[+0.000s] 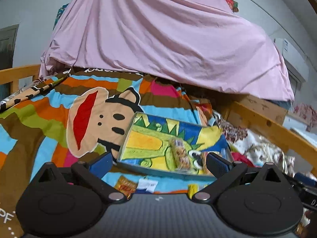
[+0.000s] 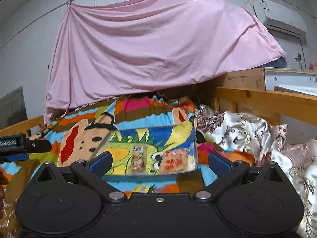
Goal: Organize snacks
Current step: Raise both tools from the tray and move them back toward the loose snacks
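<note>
2 hand-held grippers are pointing across a bed covered by a striped cartoon-monkey blanket point(image 1: 59, 107). The left gripper point(image 1: 157, 161) is holding its 2 blue-padded fingers point(image 1: 100, 163) spread wide apart, and nothing is sitting between them; the pads are touching no object. The right gripper point(image 2: 159, 161) is likewise showing both blue pads point(image 2: 102, 161) standing far apart with nothing gripped. Just ahead of both grippers, a clear shallow tray point(image 2: 103, 144) is resting on the blanket, lined with a bright crocodile drawing in green, yellow and blue. Inside the tray, a clear-wrapped snack bar point(image 2: 137, 159) is lying lengthwise, straight ahead of the right gripper and slightly to the left of its midline. Just to the right of that bar, an orange snack packet with red writing point(image 2: 175, 161) is lying flat in the same tray, close beside the bar. From the left gripper, the tray point(image 1: 126, 138) is appearing ahead and toward its right finger, with the snack bar point(image 1: 179, 154) inside. Nearer than the tray, partly hidden under the left gripper's body, an orange wrapper point(image 1: 125, 185) and a white packet point(image 1: 147, 184) are lying on the blanket. A yellow packet point(image 2: 141, 188) is peeking out below the right gripper's fingers. Beyond the tray, a pink sheet point(image 1: 158, 39) is draping over a wooden bed frame point(image 1: 267, 125), and a floral pillow point(image 2: 237, 130) is lying off to the right of the right gripper.
</note>
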